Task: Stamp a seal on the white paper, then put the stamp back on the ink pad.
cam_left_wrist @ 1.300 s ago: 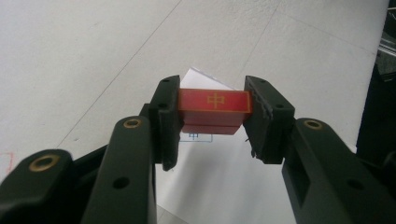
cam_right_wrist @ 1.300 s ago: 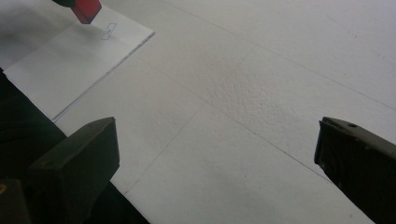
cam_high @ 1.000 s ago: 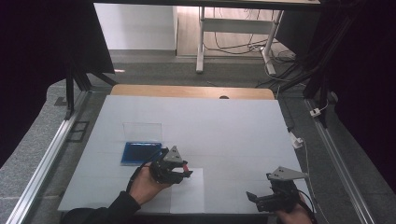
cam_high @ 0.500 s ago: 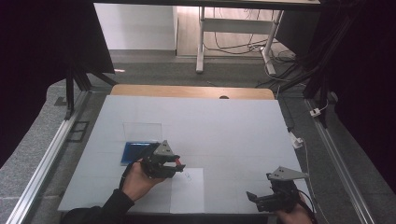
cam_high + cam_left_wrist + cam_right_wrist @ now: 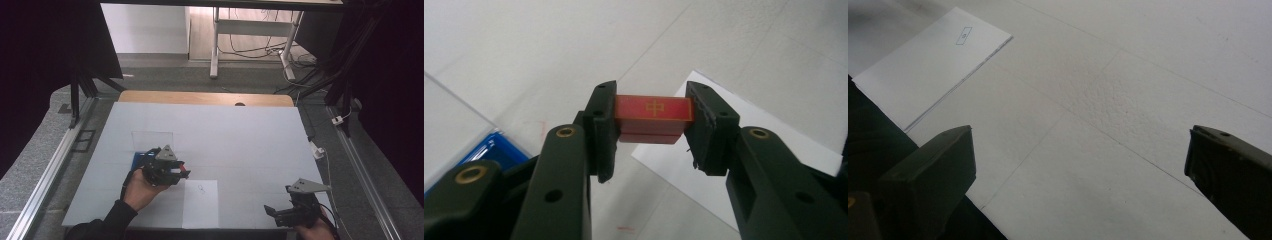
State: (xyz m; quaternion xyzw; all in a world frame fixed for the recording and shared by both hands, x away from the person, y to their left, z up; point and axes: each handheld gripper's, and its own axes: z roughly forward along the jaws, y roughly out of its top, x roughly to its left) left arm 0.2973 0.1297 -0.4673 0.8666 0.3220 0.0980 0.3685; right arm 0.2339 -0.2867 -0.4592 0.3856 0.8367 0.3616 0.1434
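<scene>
A: Left hand-held gripper (image 5: 651, 125), state?

B: Jaws pinch a red block (image 5: 653, 119) by its two ends. The block bears a gold character on its upper face and sits level between the pads, clear of the counter (image 5: 240, 135). In the high view the same gripper (image 5: 181, 171) is held in the person's left hand (image 5: 140, 187), and a bit of red shows at its tip.

A: Where is it over the counter?

B: Left of centre, just beside the near-left corner of a white sheet (image 5: 201, 202). The sheet (image 5: 744, 165) lies under and behind the block in the left gripper view. A blue tray (image 5: 141, 159) lies just behind the hand, partly hidden; its corner (image 5: 499, 150) shows at the lower left of the gripper view.

A: Right hand-held gripper (image 5: 272, 212)?

B: Jaws spread wide, nothing between them, only bare counter. It is at the near right edge, well apart from the sheet (image 5: 933, 65), which carries a small printed box (image 5: 964, 35).
</scene>
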